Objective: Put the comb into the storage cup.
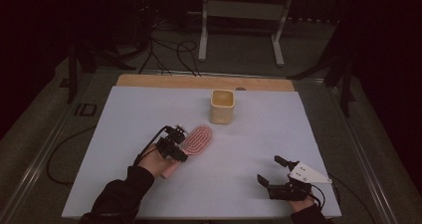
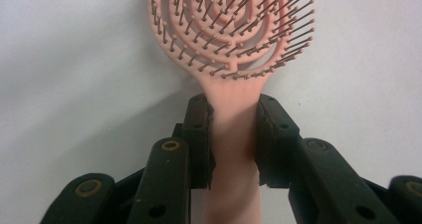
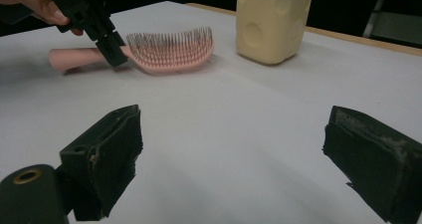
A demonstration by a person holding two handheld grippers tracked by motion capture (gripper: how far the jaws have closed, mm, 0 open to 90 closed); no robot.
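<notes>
Pink vented hairbrush [image 2: 234,40], bristles up

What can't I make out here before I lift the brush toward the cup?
- Brush head tip: cut by the left gripper view's top edge.
- Handle end: cut by that view's bottom edge; under the left claw and hand in the high view.
- Cup rim: cut off in the right gripper view; interior too small in the high view.

left gripper [image 1: 180,143]: near-left, jaws clamped tight, hand [image 1: 152,160] behind | right gripper [image 1: 268,170]: near-right, jaws spread wide, low
</notes>
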